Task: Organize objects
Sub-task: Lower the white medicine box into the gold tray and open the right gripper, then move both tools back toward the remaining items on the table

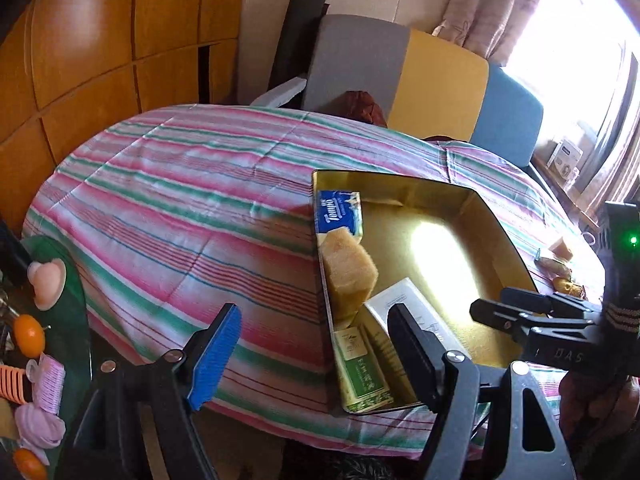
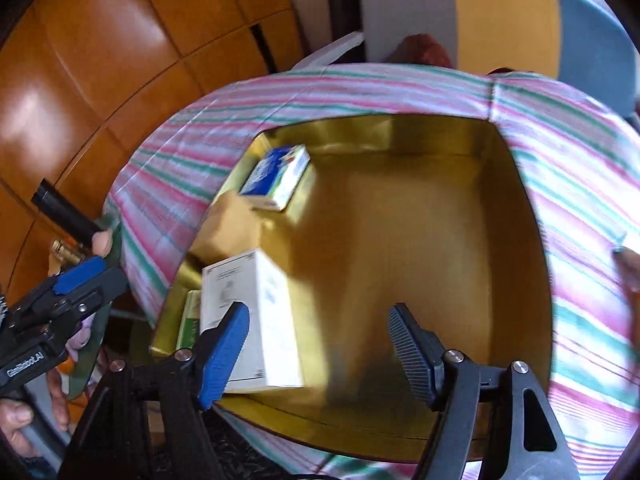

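An open gold tin (image 1: 496, 236) (image 2: 516, 208) sits on the striped tablecloth (image 1: 180, 208). Along its left side lie a blue tissue pack (image 1: 338, 210) (image 2: 276, 178), a yellow sponge (image 1: 350, 270), a white box (image 1: 400, 300) (image 2: 252, 308) and a green box (image 1: 360, 372) (image 2: 190, 320). My left gripper (image 1: 314, 356) (image 2: 76, 284) is open over the tin's near left wall, holding nothing. My right gripper (image 2: 318, 352) (image 1: 500, 304) hovers open above the tin's floor, its left pad just in front of the white box without pressing it.
A green glass side table (image 1: 68, 320) at the left carries oranges (image 1: 28, 334) and pink items. Small loose objects (image 1: 560, 256) lie on the cloth right of the tin. Grey, yellow and blue chair backs (image 1: 436, 84) stand behind the table, wooden cabinets (image 1: 100, 60) to the left.
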